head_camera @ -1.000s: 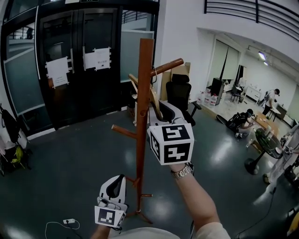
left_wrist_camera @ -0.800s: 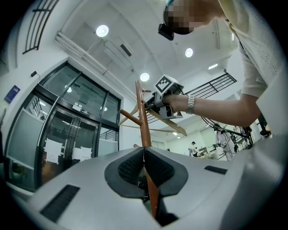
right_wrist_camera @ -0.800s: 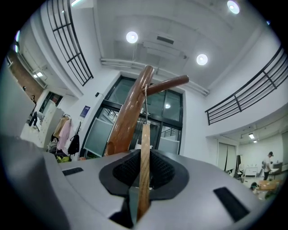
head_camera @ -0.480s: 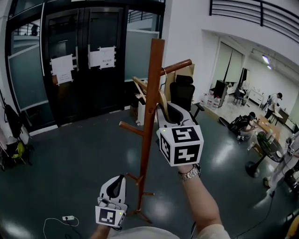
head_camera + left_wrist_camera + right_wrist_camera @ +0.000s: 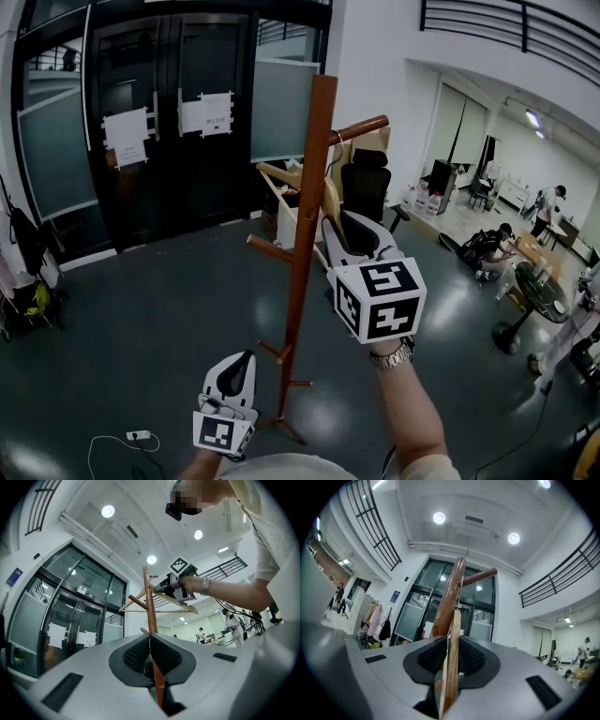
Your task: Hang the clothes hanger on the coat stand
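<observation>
Pale wood hanger (image 5: pixel 277 173) pinched in right claw (image 5: pixel 451 641), beside round coat stand (image 5: pixel 308 208).

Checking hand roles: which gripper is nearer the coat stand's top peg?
Right. The right gripper, shut on the hanger, sits just below the top peg; the left gripper is far below it, shut and empty.

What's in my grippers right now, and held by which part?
The right gripper is shut on the wooden hanger, clamping one of its sloping arms. The left gripper is shut and empty.
</observation>
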The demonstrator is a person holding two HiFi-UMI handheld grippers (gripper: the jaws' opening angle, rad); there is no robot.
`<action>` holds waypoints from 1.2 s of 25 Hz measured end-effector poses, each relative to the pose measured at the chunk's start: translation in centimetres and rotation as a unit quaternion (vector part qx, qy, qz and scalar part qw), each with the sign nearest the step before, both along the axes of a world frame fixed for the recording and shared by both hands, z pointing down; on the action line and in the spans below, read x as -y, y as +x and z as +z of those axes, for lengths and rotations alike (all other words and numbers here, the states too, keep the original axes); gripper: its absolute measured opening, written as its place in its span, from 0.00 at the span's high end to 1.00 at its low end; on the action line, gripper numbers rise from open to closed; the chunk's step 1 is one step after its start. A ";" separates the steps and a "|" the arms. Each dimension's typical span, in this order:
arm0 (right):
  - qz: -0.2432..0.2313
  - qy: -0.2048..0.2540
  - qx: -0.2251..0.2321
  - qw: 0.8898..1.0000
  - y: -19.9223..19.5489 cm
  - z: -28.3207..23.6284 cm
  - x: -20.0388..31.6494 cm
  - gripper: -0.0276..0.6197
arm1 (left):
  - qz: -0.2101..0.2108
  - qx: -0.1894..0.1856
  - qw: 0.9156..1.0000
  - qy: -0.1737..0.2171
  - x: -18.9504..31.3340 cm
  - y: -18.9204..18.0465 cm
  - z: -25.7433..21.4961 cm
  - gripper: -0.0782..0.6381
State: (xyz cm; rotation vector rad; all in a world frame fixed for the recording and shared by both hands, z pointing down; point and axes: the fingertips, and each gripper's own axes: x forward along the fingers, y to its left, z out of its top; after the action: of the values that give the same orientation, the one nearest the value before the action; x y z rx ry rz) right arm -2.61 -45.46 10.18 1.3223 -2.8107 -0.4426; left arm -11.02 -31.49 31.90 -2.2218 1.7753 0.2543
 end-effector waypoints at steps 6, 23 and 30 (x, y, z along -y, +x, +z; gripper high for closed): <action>-0.002 0.001 0.005 1.000 1.4 0.3 -1.9 0.85 | 0.004 0.014 1.000 -0.011 -1.3 0.7 0.7 0.87; -0.002 0.053 0.027 0.998 4.5 0.1 -9.8 0.85 | 0.023 0.027 0.999 -0.010 -4.7 3.8 1.2 0.87; -0.007 0.045 0.041 0.998 6.1 1.8 -11.8 0.85 | 0.027 -0.011 1.000 -0.006 -5.6 4.7 1.6 0.87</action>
State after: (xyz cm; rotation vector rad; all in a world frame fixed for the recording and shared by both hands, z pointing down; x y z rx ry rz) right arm 3.46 -33.67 12.02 1.3679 -2.9012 -0.5341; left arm -6.31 -25.86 33.53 -2.2858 1.7353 0.2815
